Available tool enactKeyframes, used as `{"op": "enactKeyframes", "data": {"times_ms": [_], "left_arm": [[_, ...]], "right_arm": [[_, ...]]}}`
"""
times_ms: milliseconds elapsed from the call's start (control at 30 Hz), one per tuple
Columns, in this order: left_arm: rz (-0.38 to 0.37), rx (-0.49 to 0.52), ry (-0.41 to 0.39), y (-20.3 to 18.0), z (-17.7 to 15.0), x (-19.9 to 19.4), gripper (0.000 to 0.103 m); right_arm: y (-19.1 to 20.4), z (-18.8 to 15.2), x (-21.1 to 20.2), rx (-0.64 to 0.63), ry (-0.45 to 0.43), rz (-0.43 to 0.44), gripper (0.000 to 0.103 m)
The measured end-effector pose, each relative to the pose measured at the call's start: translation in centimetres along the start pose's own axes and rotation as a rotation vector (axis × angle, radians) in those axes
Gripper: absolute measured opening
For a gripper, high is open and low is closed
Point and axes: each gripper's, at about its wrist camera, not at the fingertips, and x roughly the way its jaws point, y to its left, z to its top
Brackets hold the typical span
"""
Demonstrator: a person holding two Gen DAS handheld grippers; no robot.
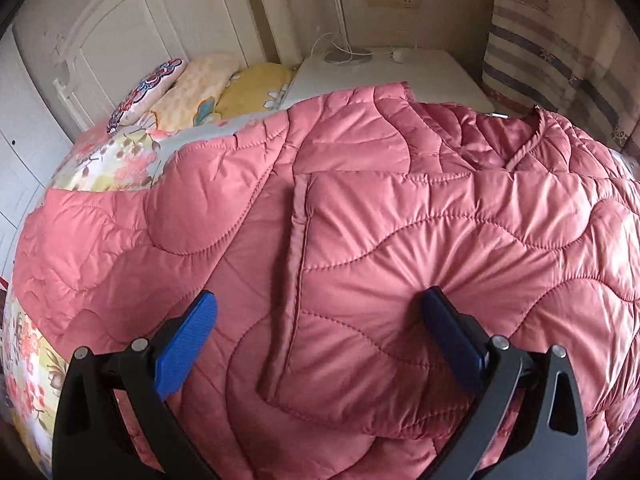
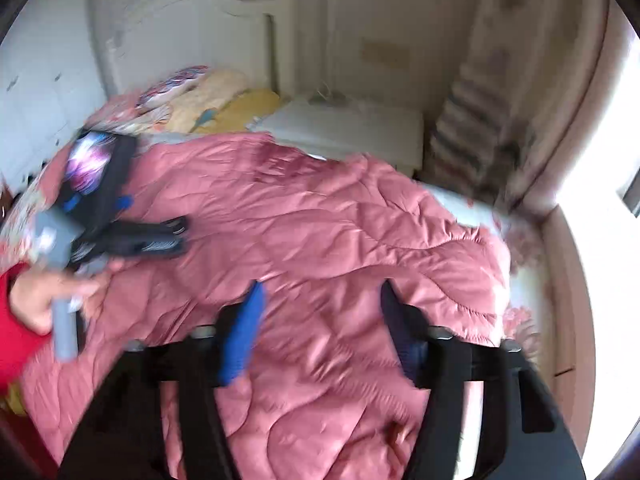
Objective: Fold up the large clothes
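White headboard (image 1: 120, 28) and pillows (image 1: 208, 92) sat at the far end. On my bed lay the pink puffy coat (image 1: 400, 220), spread out. My left claw (image 1: 320, 312) stood wide open, holding nothing. My right claw (image 2: 320, 296) was open and empty too.

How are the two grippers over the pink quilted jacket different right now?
The left gripper has jaws spread wide, one fingertip denting the pink quilted jacket. The right gripper has narrower jaws and is motion-blurred above the fabric. Both are open, hold nothing and have blue pads.
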Motion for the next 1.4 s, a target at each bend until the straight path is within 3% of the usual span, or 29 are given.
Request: {"op": "enactKeyframes", "data": {"times_ms": [100,133,167,200,300,367,433,467,567,600,700,833,967,1167,1233,1400], "left_arm": [[-0.018,-0.007,0.005,0.5,0.1,0.5,0.101],[-0.031,-0.014,0.007,0.7,0.1,0.6,0.101],[-0.035,-0.013,0.006,0.8,0.1,0.7,0.101],[-0.035,-0.011,0.002,0.8,0.1,0.7,0.101],[-0.039,-0.012,-0.005,0.9,0.0,0.7,0.101],[-0.044,-0.019,-0.006,0.9,-0.1,0.7,0.101],[-0.047,-0.024,-0.012,0.9,-0.2,0.7,0.101],[-0.046,-0.024,-0.014,0.8,-0.2,0.6,0.101],[-0.056,-0.021,-0.023,0.6,-0.3,0.5,0.101],[-0.057,-0.021,-0.026,0.8,-0.3,0.4,0.101],[-0.105,-0.037,-0.024,2.0,-0.7,-0.8,0.101],[-0.198,-0.082,-0.084,6.5,-2.6,-4.2,0.101],[-0.189,-0.186,-0.119,13.8,-5.7,-5.9,0.101],[-0.195,-0.497,0.01,27.1,-10.3,-2.0,0.1],[-0.223,-0.57,0.016,29.2,-11.1,-1.2,0.1],[-0.188,-0.644,0.013,31.2,-11.2,0.6,0.1]], "right_arm": [[-4.3,0.4,4.8,0.082,0.1,-0.197,0.058],[-5.6,-0.2,6.2,0.122,0.138,-0.189,0.059],[-7.3,-1.1,7.6,0.186,0.162,-0.107,0.059],[-7.5,-1.2,7.5,0.186,0.136,-0.093,0.059],[-7.7,-0.5,6.6,0.187,0.166,-0.127,0.058],[-7.2,-0.2,4.2,0.207,0.12,-0.138,0.059],[-5.5,0.2,2.5,0.144,0.045,-0.13,0.064],[-5.0,0.0,2.7,0.125,0.055,-0.14,0.064],[-5.1,-1.8,7.1,0.098,0.209,-0.142,0.069],[-5.2,-2.2,7.2,0.115,0.153,-0.153,0.076],[-4.8,-1.9,6.6,0.124,0.158,-0.169,0.077],[-4.1,-1.6,5.9,0.123,0.127,-0.168,0.077],[-3.9,-2.1,6.2,0.093,0.13,-0.181,0.078],[-4.4,-2.2,6.3,0.099,0.121,-0.185,0.079],[-4.4,-2.2,6.3,0.099,0.117,-0.19,0.08],[-4.4,-2.2,6.4,0.099,0.12,-0.201,0.08]]}}
